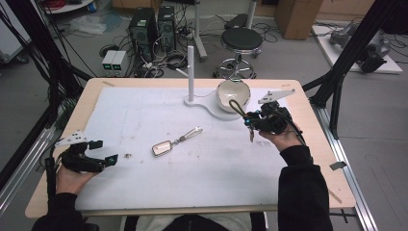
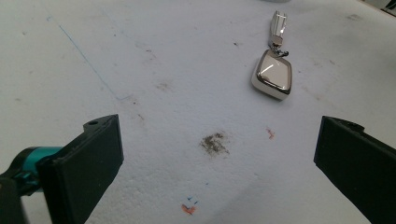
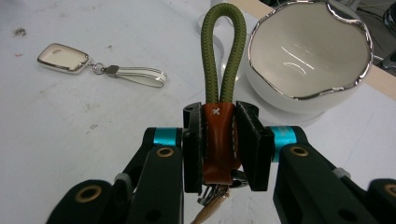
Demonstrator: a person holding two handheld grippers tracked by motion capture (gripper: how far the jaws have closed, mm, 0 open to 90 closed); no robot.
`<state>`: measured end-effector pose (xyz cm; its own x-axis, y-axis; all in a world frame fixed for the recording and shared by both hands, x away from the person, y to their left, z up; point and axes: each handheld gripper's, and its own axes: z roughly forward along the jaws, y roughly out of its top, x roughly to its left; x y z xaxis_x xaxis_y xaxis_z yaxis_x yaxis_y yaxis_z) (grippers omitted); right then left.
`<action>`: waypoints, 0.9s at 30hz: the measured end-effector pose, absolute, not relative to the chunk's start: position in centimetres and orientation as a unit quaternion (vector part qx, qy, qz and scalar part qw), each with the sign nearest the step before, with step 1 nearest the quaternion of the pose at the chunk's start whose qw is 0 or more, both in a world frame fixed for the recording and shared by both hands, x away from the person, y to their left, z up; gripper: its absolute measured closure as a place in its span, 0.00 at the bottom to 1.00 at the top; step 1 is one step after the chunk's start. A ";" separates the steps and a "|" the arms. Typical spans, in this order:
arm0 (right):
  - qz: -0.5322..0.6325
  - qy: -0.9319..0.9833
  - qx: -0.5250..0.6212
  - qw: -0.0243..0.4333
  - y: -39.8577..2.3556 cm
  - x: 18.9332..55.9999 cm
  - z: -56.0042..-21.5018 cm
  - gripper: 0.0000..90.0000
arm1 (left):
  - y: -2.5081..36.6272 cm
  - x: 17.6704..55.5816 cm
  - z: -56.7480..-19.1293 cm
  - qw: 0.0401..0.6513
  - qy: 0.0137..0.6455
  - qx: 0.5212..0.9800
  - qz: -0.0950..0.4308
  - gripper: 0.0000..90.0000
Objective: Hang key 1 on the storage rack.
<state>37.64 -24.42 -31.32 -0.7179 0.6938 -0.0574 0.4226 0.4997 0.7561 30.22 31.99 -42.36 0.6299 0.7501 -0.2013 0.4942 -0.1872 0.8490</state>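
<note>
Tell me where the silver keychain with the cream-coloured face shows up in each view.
High view: silver keychain at table centre, on the white mat.
Left gripper view: upper right, beyond the open jaws.
Right gripper view: upper left.
Shared landmark: the dark smudge near it.

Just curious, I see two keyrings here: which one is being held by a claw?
The one with the olive-green cord loop and brown leather tab, clamped in the right claw near the white bowl. The silver keyring lies loose mid-table.

keychain [image 1: 176, 142] mid-table | bowl [image 1: 233, 95] behind it to the right, on stand base | post [image 1: 190, 73] left of bowl
</note>
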 end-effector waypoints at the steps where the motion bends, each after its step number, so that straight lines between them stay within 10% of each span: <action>1: 0.376 0.847 0.331 0.179 -24.1 37.8 -31.2 0.81 | 32.0 30.2 -42.4 0.489 0.410 0.759 0.131 0.02; 27: 0.383 0.859 0.284 0.187 -17.7 42.3 -26.6 0.81 | 32.1 30.3 -42.4 0.492 0.406 0.760 0.126 0.02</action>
